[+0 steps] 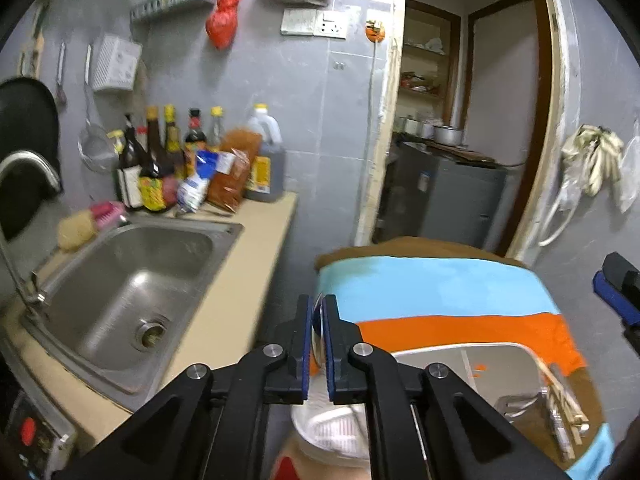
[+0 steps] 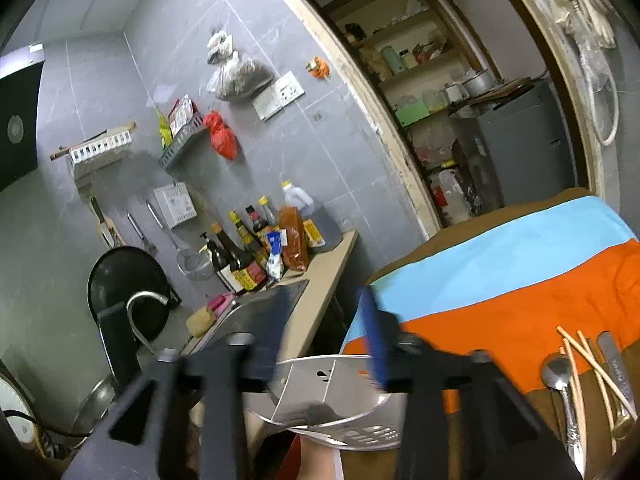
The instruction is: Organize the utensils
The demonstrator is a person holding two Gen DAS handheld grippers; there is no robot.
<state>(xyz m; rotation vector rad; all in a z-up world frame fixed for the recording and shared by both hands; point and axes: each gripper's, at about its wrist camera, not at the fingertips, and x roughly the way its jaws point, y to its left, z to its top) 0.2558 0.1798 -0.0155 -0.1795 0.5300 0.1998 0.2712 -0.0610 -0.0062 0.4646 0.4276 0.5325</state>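
Steel utensil holder (image 2: pixel 332 396) at the near edge of the striped cloth, perforated along its lower wall, split by an inner divider with a keyhole slot; tilted, rim toward the camera. Same holder in the left wrist view (image 1: pixel 472 364), its polished wall mirror-like. Wooden chopsticks (image 2: pixel 592 364) loose on the cloth to the right of the holder, crossing one another. Steel spoon (image 2: pixel 560 380) just beside them, bowl pointing away, ornate handle toward the camera. Flat metal utensil (image 2: pixel 614 364) lying alongside the chopsticks; kind not determinable.
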